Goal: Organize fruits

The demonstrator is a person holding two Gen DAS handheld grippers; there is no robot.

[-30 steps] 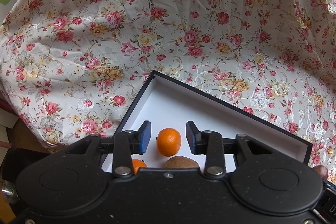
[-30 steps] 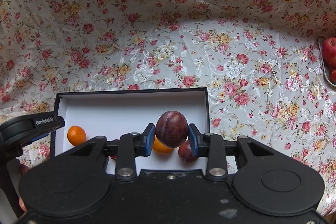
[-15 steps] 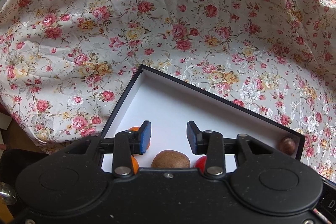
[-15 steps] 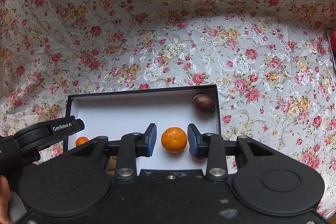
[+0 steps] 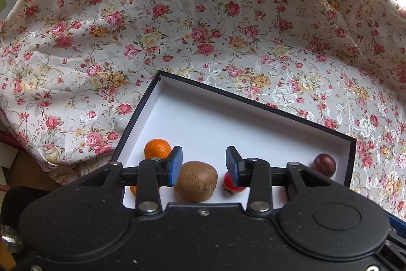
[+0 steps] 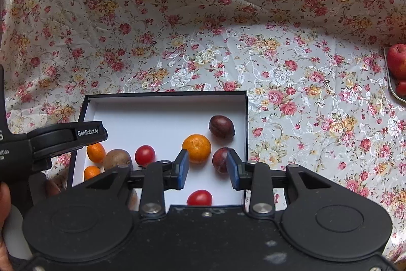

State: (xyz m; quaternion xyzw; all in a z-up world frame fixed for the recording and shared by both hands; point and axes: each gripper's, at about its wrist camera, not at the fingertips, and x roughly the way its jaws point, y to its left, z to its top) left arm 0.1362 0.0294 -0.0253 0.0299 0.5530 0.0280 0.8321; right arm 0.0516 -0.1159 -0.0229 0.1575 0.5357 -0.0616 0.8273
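We work over a flowered tablecloth (image 6: 291,73) that covers the table and climbs a backing behind it; it lies creased, and is bare except for the box and a tray at its right edge. The black box (image 6: 167,94) with a white floor sits at the near middle of the cloth, and its far half is empty, so that is our open room for setting fruit down. Its right wall stands just beside the right gripper's outer finger, so we should lift straight up before swinging right, or we clip that rim.

The metal tray (image 6: 390,88) at the far right holds a red apple (image 6: 397,60) and more red fruit, well apart from the box; we judge it the next source.

The right gripper (image 6: 207,170) hangs released above the box, carrying nothing. The left gripper (image 5: 203,168) is likewise spread and empty, low over the near left corner, with the kiwi (image 5: 196,180) between its pads but not pinched.

Inside lie a mandarin (image 6: 196,148), two dark plums, one by the right wall (image 6: 221,126) and one at the right finger (image 6: 220,159), two cherry tomatoes (image 6: 145,155), and two smaller mandarins (image 6: 96,152) at the left wall. The fruit is round and will roll, so we should place gently and like beside like.
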